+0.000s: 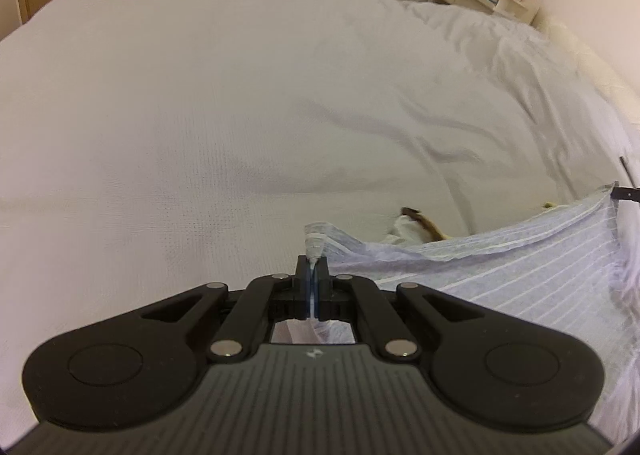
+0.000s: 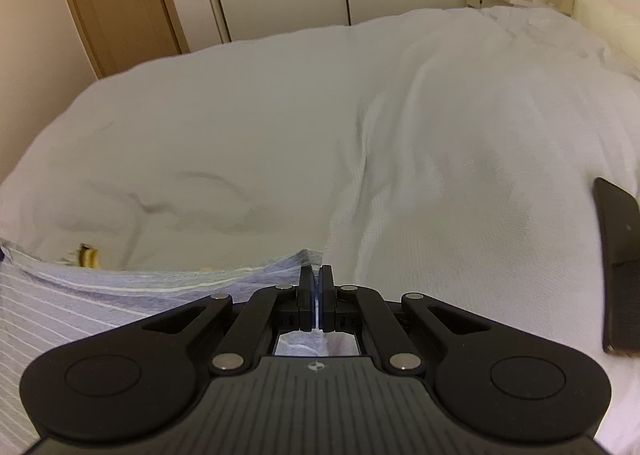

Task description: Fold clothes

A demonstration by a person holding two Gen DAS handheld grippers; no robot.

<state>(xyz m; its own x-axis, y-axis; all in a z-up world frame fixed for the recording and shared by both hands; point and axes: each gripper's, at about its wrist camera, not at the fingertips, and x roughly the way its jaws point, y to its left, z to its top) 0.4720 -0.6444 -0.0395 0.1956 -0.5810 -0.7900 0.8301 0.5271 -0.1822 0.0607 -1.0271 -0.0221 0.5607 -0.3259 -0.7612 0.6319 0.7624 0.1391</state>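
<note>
A light blue garment with thin white stripes point(image 1: 500, 271) hangs stretched between my two grippers above the white bed. My left gripper point(image 1: 313, 261) is shut on one corner of it, and a bunched tip of cloth sticks out past the pads. The right gripper point(image 2: 316, 275) is shut on the opposite corner, with the striped cloth point(image 2: 100, 295) spreading off to the left in that view. The right gripper's tip point(image 1: 626, 193) shows at the far right edge of the left wrist view, pinching the cloth's edge.
A white bedspread point(image 1: 240, 115) fills both views, creased toward the right. A white item with brown and yellow trim point(image 1: 416, 227) lies on the bed behind the garment's edge. A flat black object point(image 2: 618, 267) rests on the bed at right. Wardrobe, door and a shelf unit stand beyond.
</note>
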